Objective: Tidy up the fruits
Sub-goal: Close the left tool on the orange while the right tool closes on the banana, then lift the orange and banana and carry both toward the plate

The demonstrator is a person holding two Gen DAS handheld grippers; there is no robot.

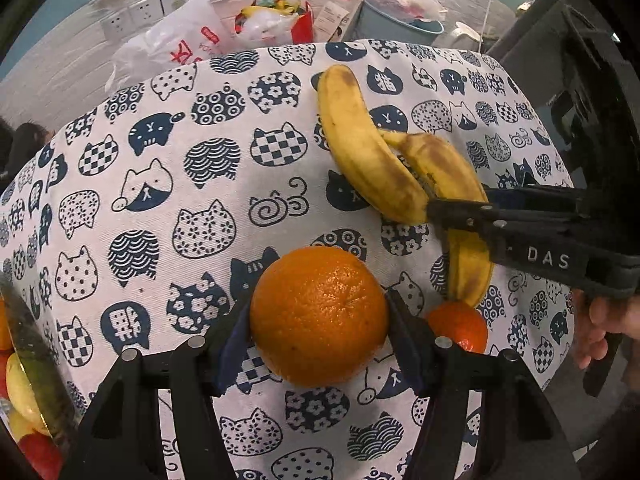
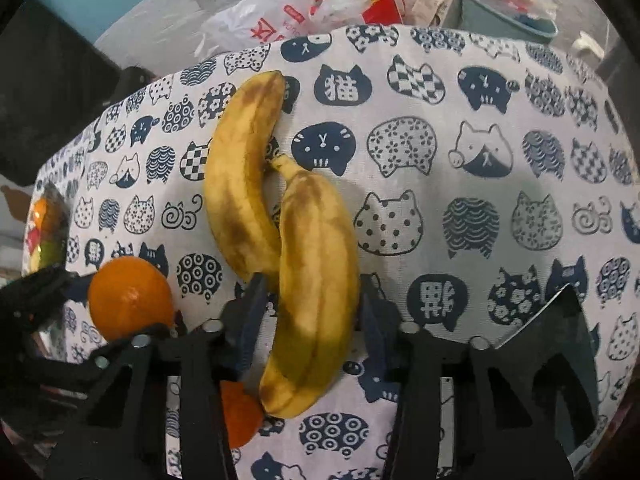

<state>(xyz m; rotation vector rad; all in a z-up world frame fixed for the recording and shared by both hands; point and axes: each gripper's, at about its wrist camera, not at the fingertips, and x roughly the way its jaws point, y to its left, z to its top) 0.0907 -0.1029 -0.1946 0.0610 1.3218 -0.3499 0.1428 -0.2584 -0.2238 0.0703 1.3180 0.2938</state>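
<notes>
Orange rind fills the left gripper (image 1: pixel 319 316), whose two pads press either side of the large orange (image 1: pixel 319 316) sitting on the worktop (image 1: pixel 160 200); the grip looks square across the widest part, so the sound way on is to lift straight up without squeezing harder, since a round fruit can roll out of a slanted hold. At about nine o'clock in that view, at the worktop's edge, a clear container (image 1: pixel 28 380) shows red, yellow and green fruit, and I judge it the likely place for the pieces, though that is not certain. Just at four o'clock of the large orange lies a small orange (image 1: pixel 460 326), touching the lower tip of the near banana (image 2: pixel 316 292). Further right, the right gripper (image 2: pixel 312 300) is clamped on that near banana about midway along it, one pad at each flank. The far banana (image 2: pixel 240 176) lies against it at eleven o'clock, touching, so a slow vertical lift should keep it from being dragged along; the brown-flecked skin suggests soft flesh, so gentle pressure suits. A white cloth printed with navy cat faces covers the worktop. Beyond its far edge, at twelve o'clock, stand plastic bags (image 2: pixel 264 20), a red bag (image 2: pixel 380 4) of scraps and a grey-blue tub (image 2: pixel 508 16), before a pale wall with sockets (image 1: pixel 160 6).
</notes>
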